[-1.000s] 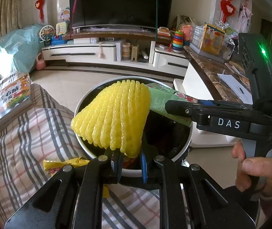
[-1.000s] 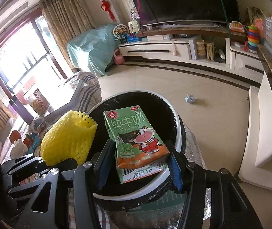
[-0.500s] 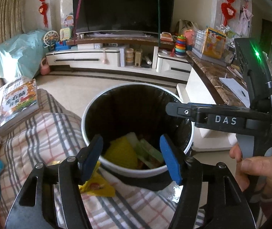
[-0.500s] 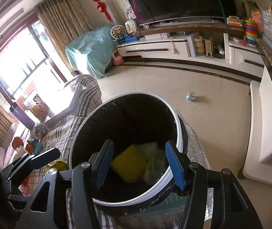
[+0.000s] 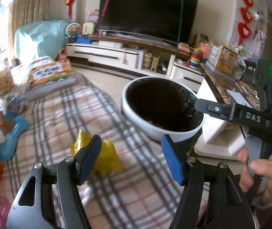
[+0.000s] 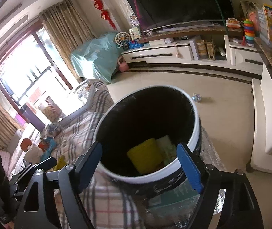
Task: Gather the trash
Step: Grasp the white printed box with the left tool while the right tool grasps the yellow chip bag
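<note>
The yellow snack wrapper (image 5: pixel 99 157) lies on the plaid bedcover (image 5: pixel 136 190) just behind the left tool's (image 5: pixel 134 157) left finger, so that empty, wide-open tool is far nearer than the right tool (image 6: pixel 145 164), gaping empty over the trash bin (image 6: pixel 193 143).

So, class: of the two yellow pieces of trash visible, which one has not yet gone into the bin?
The yellow wrapper, lying on the plaid cloth beside the bin. The yellow foam net already sits inside.
</note>
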Tool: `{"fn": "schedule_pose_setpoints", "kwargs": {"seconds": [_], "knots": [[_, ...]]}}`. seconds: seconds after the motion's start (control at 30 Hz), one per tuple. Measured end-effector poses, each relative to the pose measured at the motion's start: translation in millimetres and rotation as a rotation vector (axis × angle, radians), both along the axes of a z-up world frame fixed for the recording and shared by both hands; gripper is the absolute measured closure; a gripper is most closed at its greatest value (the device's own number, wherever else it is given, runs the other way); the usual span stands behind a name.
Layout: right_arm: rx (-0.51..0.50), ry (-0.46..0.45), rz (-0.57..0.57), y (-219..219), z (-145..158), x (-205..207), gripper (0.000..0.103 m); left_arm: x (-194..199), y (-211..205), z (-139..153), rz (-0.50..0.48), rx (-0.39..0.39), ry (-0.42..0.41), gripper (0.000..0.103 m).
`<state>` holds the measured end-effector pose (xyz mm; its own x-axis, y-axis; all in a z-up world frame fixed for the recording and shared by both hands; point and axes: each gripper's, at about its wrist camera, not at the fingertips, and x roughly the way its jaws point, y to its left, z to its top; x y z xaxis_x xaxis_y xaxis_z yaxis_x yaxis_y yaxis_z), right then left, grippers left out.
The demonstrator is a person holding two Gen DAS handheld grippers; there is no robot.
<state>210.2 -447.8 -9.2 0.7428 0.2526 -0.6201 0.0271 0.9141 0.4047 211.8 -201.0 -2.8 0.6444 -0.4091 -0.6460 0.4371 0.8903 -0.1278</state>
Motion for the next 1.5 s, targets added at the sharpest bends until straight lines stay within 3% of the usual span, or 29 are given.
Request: {"fn": "schedule_pose_setpoints", "kwargs": {"seconds": [0.43,1.03,1.17,1.5], "knots": [[0.019,-0.015,0.075,55,-5,-24,0.018,-23,76,-14,0.131,-0.035,0.028,0.037],[0.034,0.034,0.198,137,-27,-25,0.018,-50,165,-35,0.322,-0.027,0.061,0.036],[0.037,0.047,0.205,148,-32,-21,0.018,-52,185,-35,0.365,-0.022,0.060,0.027],[0.026,0.060,0.221,169,-37,-9,0.018,-37,234,-32,0.437,0.069,0.039,0.018]]}}
